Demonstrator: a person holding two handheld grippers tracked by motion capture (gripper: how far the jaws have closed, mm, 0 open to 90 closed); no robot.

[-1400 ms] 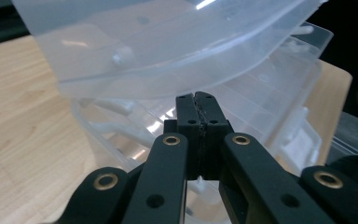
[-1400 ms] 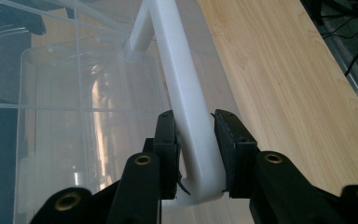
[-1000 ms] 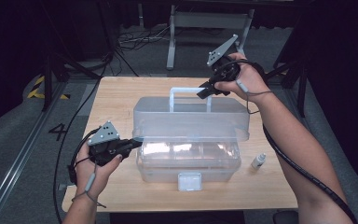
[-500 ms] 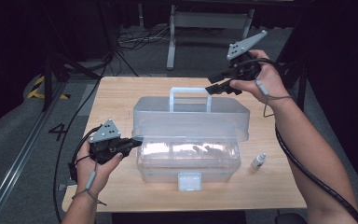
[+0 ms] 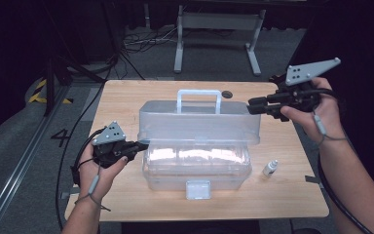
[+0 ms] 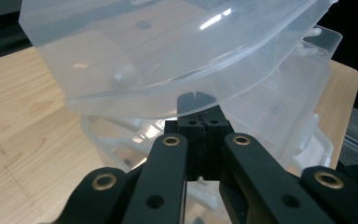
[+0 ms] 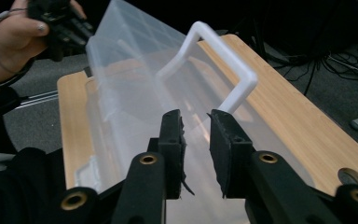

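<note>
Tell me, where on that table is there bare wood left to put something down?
The widest bare patches on the table lie left of the clear plastic box, behind the left gripper, and at the far right corner under the right gripper. The front right is tighter: a small bottle stands there. The box crowds the middle.

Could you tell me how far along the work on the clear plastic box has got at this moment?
Done: the lid stands swung up, its handle on top, the box body open. In hand: the left gripper, shut, steadies the box's left end; the right gripper, jaws just closing on nothing, hangs by the lid's right end. Left: possibly the small bottle.
</note>
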